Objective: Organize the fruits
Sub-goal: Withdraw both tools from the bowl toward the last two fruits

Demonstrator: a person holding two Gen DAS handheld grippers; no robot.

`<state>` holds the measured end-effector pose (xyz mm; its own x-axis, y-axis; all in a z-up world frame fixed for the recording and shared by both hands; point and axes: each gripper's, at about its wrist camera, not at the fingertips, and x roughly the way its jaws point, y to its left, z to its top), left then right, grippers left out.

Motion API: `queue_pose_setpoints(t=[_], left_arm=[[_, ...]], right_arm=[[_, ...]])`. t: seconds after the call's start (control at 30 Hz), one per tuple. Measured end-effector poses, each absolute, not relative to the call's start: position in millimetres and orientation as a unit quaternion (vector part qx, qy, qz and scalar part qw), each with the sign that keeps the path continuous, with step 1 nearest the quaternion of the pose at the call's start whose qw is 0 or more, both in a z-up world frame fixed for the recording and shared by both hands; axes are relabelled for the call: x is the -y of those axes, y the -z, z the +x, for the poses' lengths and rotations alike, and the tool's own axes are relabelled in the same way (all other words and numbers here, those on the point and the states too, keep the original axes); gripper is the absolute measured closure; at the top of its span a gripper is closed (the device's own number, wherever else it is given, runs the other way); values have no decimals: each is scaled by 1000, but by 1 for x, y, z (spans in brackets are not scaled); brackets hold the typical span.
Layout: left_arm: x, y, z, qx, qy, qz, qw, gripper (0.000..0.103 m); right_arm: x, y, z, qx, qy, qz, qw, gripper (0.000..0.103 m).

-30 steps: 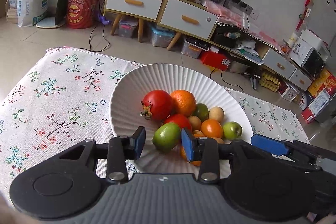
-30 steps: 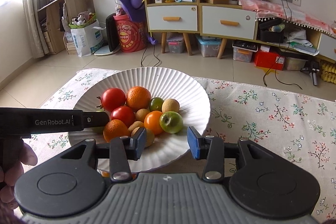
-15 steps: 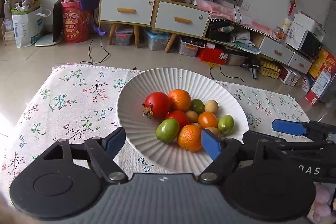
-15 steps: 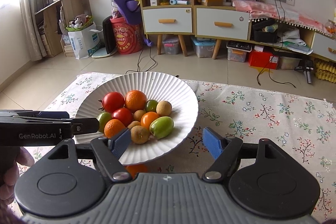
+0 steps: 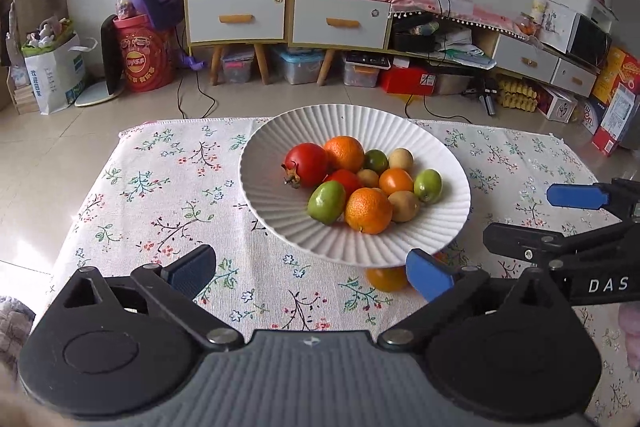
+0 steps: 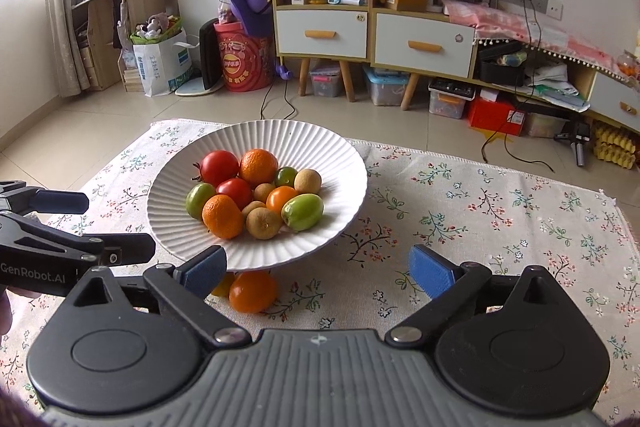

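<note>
Fruit heaped in bowl (image 6: 340, 163) on cloth (image 6: 500, 219); one orange (image 6: 253, 290) loose under near rim, a yellow bit beside it. Left gripper (image 5: 310, 273) spread wide, holding nothing; right gripper (image 6: 318, 267) likewise. Risk: reaching under rim could knock bowl and spill heap, or nudge orange rolling out of reach.

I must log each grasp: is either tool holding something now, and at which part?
Nothing is held. The left tool and the right tool are both open and empty.
</note>
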<state>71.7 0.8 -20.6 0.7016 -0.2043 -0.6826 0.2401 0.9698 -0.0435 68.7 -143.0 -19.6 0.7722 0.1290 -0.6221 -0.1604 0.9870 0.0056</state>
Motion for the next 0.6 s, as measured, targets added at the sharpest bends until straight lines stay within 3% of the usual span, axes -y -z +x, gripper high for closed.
queue_pose_setpoints(t=[0.6], left_arm=[[-13, 46, 43, -409, 107, 72, 903, 0]], right_arm=[[134, 43, 48, -370, -90, -57, 923, 1]])
